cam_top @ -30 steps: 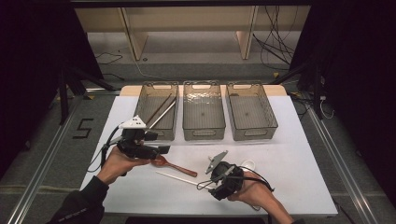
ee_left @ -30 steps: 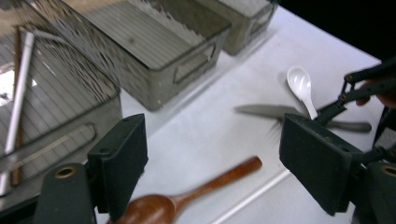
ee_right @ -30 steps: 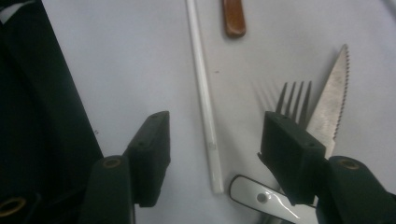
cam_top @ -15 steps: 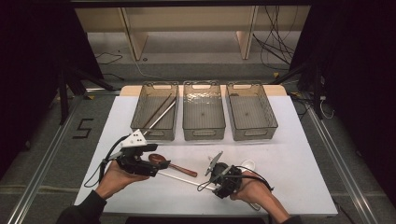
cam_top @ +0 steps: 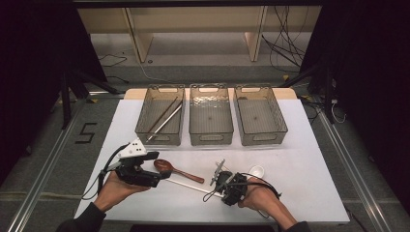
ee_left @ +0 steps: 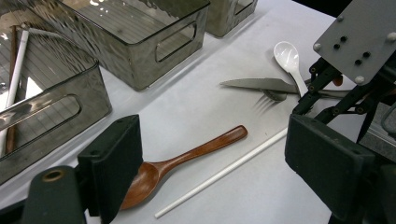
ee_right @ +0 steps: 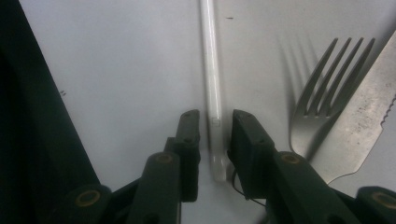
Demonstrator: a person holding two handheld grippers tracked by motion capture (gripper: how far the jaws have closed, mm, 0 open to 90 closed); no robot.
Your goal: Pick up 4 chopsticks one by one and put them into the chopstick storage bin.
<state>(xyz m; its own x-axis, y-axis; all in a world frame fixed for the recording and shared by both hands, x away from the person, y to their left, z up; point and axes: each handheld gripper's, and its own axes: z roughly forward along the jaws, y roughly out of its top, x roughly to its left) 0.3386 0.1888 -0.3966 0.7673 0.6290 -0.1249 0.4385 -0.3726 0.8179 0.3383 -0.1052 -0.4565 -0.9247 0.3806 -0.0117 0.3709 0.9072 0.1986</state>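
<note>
Two sticks are already lying in the left grey bin [cam_top: 160,116]; right gripper [ee_right: 214,140] fingers have just been closing around the thin white stick [ee_right: 211,84] on the surface, not yet pinching; left gripper [ee_left: 210,163] fingers are spread wide.

Black handheld left gripper [cam_top: 145,171] and right gripper [cam_top: 227,186], each with grey triangular screw-studded plate, blocky black fingers [ee_left: 327,163], trailing black cables; dark sleeves.

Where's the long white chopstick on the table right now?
In the high view the long white chopstick lies on the white table near its front edge, just below the brown wooden spoon, its right end between the right claw's jaws.
</note>
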